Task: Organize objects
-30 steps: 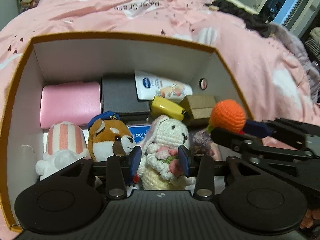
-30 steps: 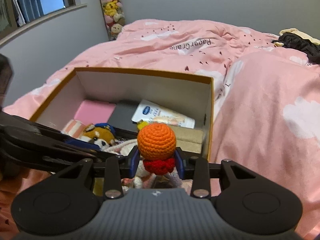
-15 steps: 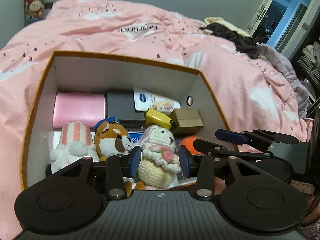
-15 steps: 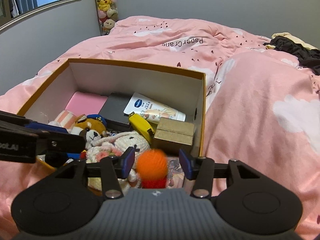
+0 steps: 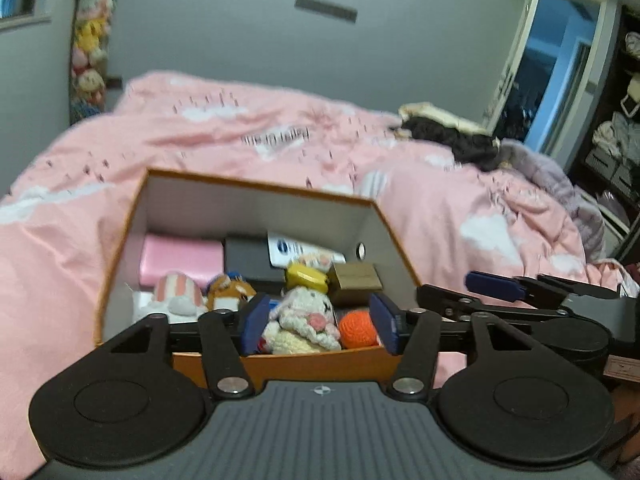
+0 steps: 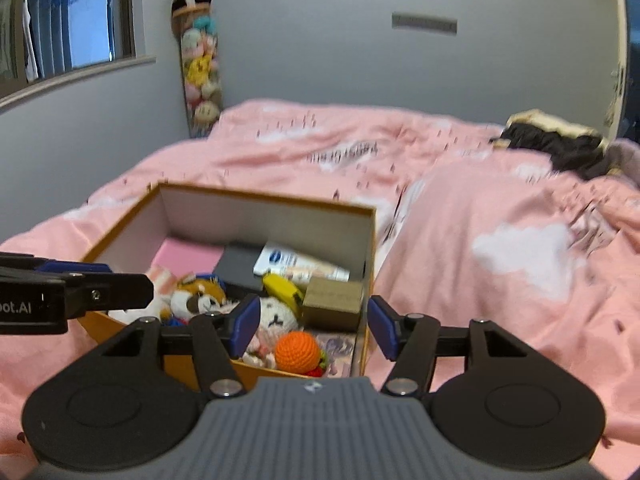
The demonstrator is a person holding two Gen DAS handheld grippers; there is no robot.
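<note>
An orange-rimmed cardboard box (image 5: 256, 188) (image 6: 276, 202) sits on the pink bed. Inside lie an orange crochet ball toy (image 5: 357, 327) (image 6: 298, 351), a white crochet bunny (image 5: 304, 316) (image 6: 274, 318), a fox plush (image 5: 230, 294) (image 6: 198, 294), a striped plush (image 5: 176, 292), a pink case (image 5: 182, 258), a black box (image 5: 246, 254), a cream tube (image 6: 296, 262), a yellow item (image 5: 306, 276) and a brown box (image 5: 356, 278) (image 6: 332, 300). My left gripper (image 5: 319, 323) is open and empty, pulled back from the box's near wall. My right gripper (image 6: 308, 326) is open and empty above the ball.
The pink duvet (image 6: 480, 220) spreads all around the box. Dark clothes (image 5: 452, 140) lie at the far right of the bed. A column of plush toys (image 6: 198, 76) stands against the back wall. A doorway (image 5: 560, 80) is at the right.
My right gripper opened and left the orange ball in the box. My left gripper opened off the bunny. Both grippers have drawn back and up from the box.
</note>
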